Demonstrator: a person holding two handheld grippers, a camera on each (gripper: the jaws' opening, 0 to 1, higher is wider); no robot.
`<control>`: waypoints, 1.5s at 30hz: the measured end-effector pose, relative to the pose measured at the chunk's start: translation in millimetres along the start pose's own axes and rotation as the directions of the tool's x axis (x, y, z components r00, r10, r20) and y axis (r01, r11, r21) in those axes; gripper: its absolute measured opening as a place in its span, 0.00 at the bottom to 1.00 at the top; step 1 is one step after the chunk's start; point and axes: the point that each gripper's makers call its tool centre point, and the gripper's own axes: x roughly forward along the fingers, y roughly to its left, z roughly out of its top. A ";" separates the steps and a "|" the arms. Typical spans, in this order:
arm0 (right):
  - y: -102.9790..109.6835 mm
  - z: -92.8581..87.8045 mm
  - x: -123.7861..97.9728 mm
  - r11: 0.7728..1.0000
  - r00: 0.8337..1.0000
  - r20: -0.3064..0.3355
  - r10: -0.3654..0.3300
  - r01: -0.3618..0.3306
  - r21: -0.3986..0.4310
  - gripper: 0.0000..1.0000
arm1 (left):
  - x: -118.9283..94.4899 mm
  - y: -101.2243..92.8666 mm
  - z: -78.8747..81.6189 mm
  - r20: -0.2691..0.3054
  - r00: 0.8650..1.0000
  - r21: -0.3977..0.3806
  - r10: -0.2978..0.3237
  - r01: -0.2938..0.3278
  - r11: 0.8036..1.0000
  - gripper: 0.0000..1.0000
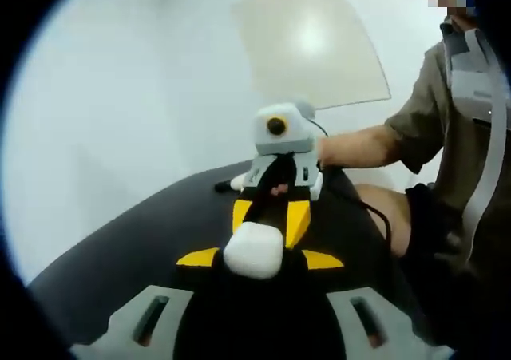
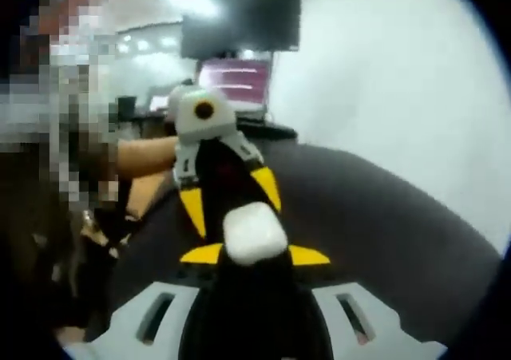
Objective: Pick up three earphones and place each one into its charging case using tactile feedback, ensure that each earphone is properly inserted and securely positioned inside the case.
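Note:
A white rounded charging case [image 1: 254, 250] [image 2: 254, 234] hangs above the black table [image 1: 136, 240] [image 2: 383, 216]. My left gripper [image 1: 259, 259] meets it from below in the left gripper view. Its black jaws are together and its yellow tips flare out to either side. My right gripper [image 2: 254, 255] holds the same case from the opposite side, jaws likewise together. Each gripper faces the other: the right gripper [image 1: 269, 220] and the left gripper [image 2: 233, 204] point their yellow tips down onto the case. Any earphone is hidden.
A person sits at the table's far side; a forearm [image 1: 359, 146] reaches to the right gripper, and a cable [image 1: 375, 216] trails from it. A pale panel [image 1: 311, 45] leans on the wall. Monitors [image 2: 239, 77] stand behind the table.

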 end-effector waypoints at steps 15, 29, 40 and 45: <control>-7.1 1.0 5.7 0.999 1.000 -0.013 0.017 -0.017 0.027 0.41 | -9.7 10.9 24.2 0.125 0.992 -0.085 0.032 -0.022 0.996 0.36; -8.0 1.1 17.4 0.993 0.999 -0.034 -0.017 0.021 0.116 0.41 | -61.3 90.5 48.4 0.288 0.860 -0.258 0.421 -0.353 0.899 0.35; 4.6 16.4 8.8 0.945 0.973 -0.015 -0.230 0.220 -0.244 0.33 | -58.7 88.8 46.8 0.282 0.868 -0.250 0.408 -0.344 0.905 0.33; 9.2 20.7 7.7 0.874 0.962 -0.044 -0.270 0.226 -0.429 0.32 | -56.2 86.9 45.0 0.274 0.874 -0.244 0.400 -0.339 0.909 0.33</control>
